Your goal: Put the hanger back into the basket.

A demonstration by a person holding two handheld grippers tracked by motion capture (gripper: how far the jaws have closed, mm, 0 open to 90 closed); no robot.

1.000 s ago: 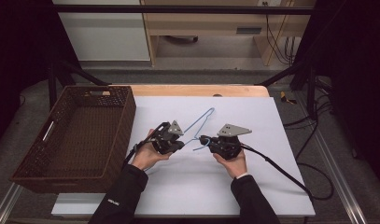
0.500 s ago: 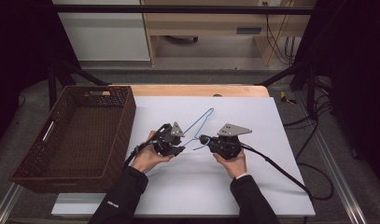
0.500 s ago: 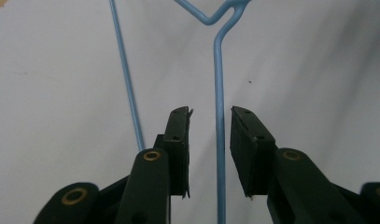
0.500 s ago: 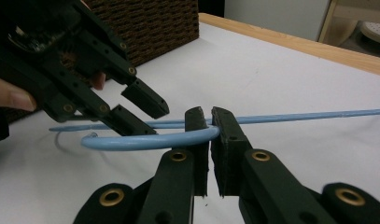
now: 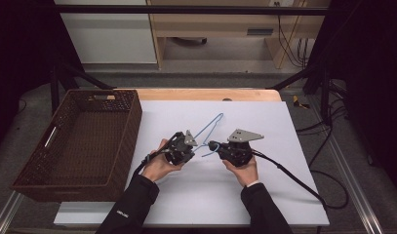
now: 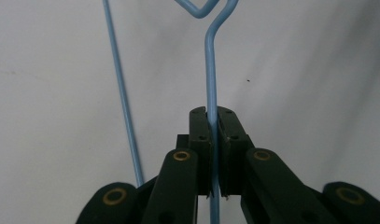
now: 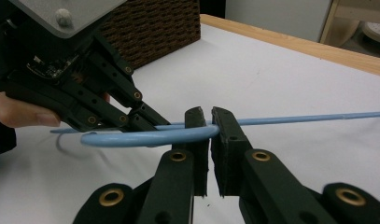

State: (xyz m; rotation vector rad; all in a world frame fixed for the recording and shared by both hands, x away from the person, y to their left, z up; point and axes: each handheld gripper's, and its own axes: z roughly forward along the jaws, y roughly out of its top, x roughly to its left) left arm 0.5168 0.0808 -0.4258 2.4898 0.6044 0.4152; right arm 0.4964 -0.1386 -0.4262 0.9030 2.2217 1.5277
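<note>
White tabletop (image 5: 264, 126): both claws, left (image 6: 212, 126) and right (image 7: 210, 122), pinch the blue hanger (image 6: 210, 70).

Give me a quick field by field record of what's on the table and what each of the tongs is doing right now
Surface: white table with a wooden far edge
Held thing: light blue wire clothes hanger, lying low over the table
Left tongs: shut on a straight run of the hanger wire; jaws have just been closing, wire between them
Right tongs: shut on the hanger's curved hook
Container: dark brown woven wicker basket, at the table's left, nothing in it
Hands: one on each gripper, facing each other
</note>
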